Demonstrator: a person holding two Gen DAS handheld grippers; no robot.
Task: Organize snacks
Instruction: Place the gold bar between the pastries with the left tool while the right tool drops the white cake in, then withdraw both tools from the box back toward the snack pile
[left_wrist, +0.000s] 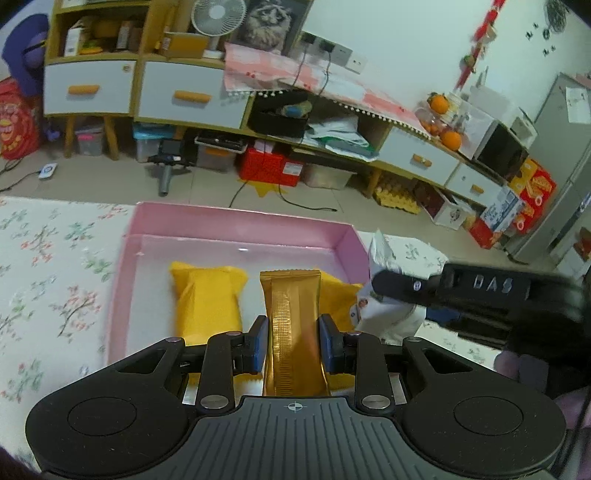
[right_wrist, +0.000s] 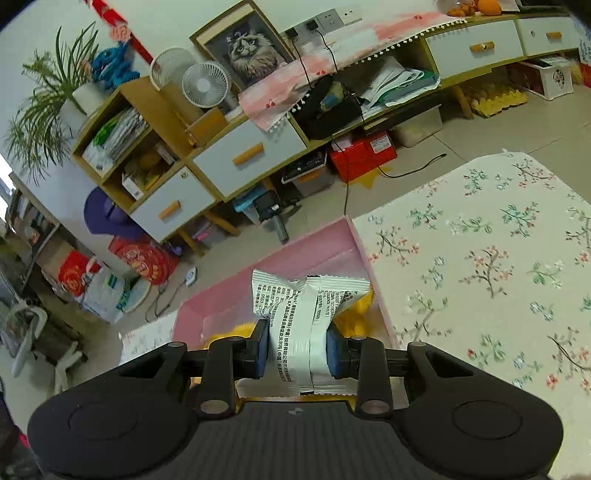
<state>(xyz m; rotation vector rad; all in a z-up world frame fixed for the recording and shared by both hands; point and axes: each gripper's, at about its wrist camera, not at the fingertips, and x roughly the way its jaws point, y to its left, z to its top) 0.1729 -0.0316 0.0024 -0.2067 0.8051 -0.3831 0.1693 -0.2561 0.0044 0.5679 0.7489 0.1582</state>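
Note:
My left gripper (left_wrist: 293, 345) is shut on a gold foil snack bar (left_wrist: 291, 321) and holds it over the pink box (left_wrist: 236, 221). Two yellow snack packets lie in the box, one at the left (left_wrist: 207, 299) and one behind the bar at the right (left_wrist: 340, 299). My right gripper (right_wrist: 297, 349) is shut on a white snack packet (right_wrist: 306, 317) with black print and holds it above the pink box (right_wrist: 314, 251). In the left wrist view that gripper (left_wrist: 391, 286) and white packet (left_wrist: 384, 314) show at the box's right edge. Yellow packets (right_wrist: 356, 317) show below it.
The box sits on a floral tablecloth (left_wrist: 48, 280), which also spreads to the right in the right wrist view (right_wrist: 487, 266). Beyond the table edge lies floor, with a long wooden cabinet (left_wrist: 184, 96) and red boxes (left_wrist: 273, 166) under it.

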